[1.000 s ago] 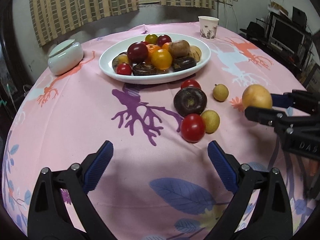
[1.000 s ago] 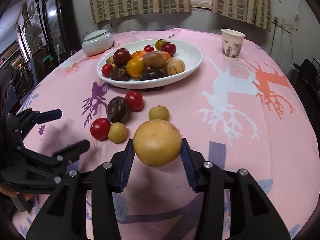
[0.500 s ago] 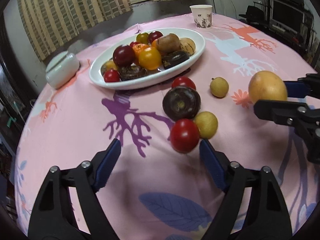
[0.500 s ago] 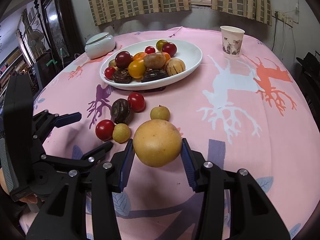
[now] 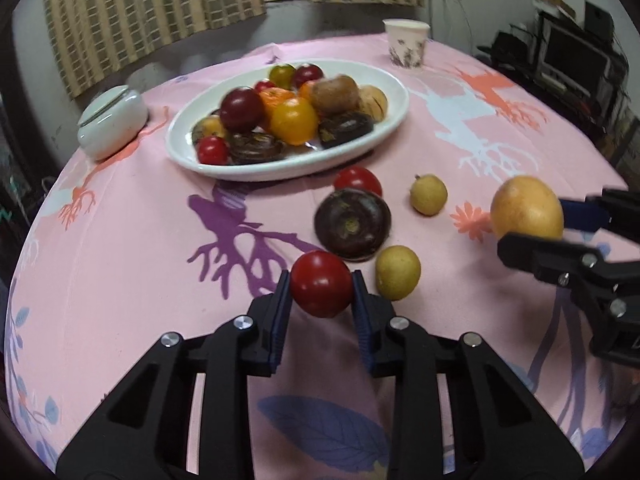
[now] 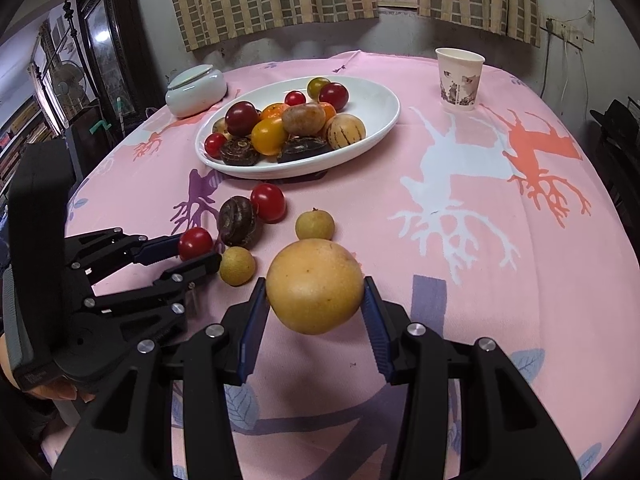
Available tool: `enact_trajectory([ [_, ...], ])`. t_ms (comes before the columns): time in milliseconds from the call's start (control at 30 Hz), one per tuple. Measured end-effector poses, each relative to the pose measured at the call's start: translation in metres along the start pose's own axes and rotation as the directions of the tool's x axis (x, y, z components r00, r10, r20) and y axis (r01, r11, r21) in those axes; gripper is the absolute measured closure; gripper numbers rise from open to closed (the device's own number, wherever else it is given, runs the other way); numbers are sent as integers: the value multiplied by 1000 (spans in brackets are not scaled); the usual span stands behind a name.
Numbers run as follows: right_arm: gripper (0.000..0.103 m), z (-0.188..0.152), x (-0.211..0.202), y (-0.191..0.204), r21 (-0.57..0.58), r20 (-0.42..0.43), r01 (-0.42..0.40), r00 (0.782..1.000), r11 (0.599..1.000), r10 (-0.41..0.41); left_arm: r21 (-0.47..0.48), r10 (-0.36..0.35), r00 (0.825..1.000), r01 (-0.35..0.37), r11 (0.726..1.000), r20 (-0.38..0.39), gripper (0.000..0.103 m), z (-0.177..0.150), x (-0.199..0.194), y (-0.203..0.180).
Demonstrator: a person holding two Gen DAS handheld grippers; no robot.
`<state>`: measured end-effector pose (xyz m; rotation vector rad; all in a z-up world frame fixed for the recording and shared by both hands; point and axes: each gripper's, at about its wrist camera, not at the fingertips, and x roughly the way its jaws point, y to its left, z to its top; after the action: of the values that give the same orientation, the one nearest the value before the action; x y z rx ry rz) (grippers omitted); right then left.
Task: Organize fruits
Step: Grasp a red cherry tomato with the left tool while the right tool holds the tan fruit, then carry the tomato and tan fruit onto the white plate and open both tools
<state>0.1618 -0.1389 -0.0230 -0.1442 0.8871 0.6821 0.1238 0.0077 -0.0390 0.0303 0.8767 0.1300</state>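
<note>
My left gripper (image 5: 321, 280) has its jaws closing on a red tomato (image 5: 321, 290), with both blue pads pressing its sides just above the pink cloth. From the right wrist view the same gripper (image 6: 197, 250) and tomato (image 6: 195, 242) sit at the left. My right gripper (image 6: 315, 292) is shut on a large yellow round fruit (image 6: 315, 286), held off the table. A white oval plate (image 5: 372, 136) further back holds several fruits. Loose on the cloth lie a dark round fruit (image 5: 352, 224), another red tomato (image 5: 358, 182) and two small yellow fruits (image 5: 428, 199) (image 5: 397, 272).
A paper cup (image 5: 406, 42) stands at the far right of the table. A white lidded jar (image 5: 110, 120) sits left of the plate. Dark furniture and a screen (image 5: 576, 56) stand beyond the table's right edge. Striped curtains hang behind.
My left gripper moved forward to the near red tomato and its jaws closed from wide open onto it. My right gripper kept still with the yellow fruit.
</note>
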Motion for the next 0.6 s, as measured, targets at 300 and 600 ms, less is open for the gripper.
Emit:
enact_trajectory([
  [300,57,-1,-2,5,-14,9,-4,1000,1000,4,-28,-24,997,26,999,69,73,3,-39,14],
  [600,56,6,-23,17,-36,82,-33,996,999,36,-44,-20,994,25,999,111,73,13,-60,40],
])
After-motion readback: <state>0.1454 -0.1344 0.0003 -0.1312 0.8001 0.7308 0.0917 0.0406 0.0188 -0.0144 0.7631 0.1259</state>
